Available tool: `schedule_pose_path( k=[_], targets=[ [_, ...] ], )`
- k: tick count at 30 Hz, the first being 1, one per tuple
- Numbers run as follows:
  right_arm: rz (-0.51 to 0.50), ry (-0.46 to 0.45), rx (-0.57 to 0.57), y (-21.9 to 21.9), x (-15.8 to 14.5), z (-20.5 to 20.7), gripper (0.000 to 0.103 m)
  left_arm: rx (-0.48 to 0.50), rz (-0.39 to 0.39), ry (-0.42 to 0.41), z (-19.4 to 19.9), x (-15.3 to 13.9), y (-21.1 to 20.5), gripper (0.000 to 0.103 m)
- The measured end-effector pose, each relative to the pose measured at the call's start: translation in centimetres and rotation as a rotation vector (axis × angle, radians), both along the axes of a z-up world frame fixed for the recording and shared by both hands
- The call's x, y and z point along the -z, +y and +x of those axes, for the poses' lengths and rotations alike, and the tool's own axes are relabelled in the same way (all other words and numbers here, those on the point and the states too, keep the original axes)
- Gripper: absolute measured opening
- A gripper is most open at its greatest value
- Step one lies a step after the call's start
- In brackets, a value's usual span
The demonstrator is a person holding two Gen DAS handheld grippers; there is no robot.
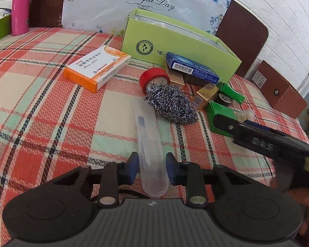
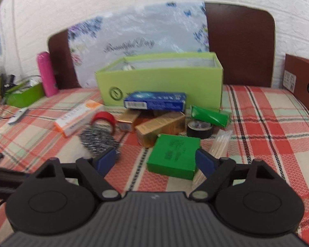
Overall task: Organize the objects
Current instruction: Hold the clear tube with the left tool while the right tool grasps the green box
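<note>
Between my left gripper [image 1: 152,167] fingers: clear tube [image 1: 149,144], pads close beside it, touch unclear.
Right gripper [image 2: 156,161]: I have it wide, around the green box [image 2: 175,155] on the plaid cloth [image 1: 41,107].

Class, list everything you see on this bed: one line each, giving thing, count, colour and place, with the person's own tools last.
Open box: one, lime green, at the back.
Flask: one, pink, far left.
Medicine carton: one, orange and white, left.
Tape roll: one, red, beside the scourer.
Scourer: one, steel, centre.
Blue carton: one, atop gold cartons.
Green box: one, between the right jaws.
Clear tube: one, between the left jaws.
Left gripper: black.
Right gripper: black.
</note>
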State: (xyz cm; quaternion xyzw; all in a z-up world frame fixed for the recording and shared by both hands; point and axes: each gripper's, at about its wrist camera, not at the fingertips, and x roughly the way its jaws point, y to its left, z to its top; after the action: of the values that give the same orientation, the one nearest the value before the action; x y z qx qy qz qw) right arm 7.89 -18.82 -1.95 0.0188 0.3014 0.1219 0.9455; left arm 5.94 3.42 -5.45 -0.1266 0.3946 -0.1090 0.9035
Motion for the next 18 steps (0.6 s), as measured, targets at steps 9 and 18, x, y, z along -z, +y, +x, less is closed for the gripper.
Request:
schedule_pose_path(
  k=[9,18],
  targets=[
    [-0.02,0.035,-0.067,0.4,1.0,1.3,0.06,-0.006,-0.026,0.007,0.6,0.1,0.3,0.03],
    [-0.083,0.057,-0.177,-0.9,0.7,-4.4,0.061,-0.048,0.009,-0.015,2.6,0.0,-0.9,0.038]
  ],
)
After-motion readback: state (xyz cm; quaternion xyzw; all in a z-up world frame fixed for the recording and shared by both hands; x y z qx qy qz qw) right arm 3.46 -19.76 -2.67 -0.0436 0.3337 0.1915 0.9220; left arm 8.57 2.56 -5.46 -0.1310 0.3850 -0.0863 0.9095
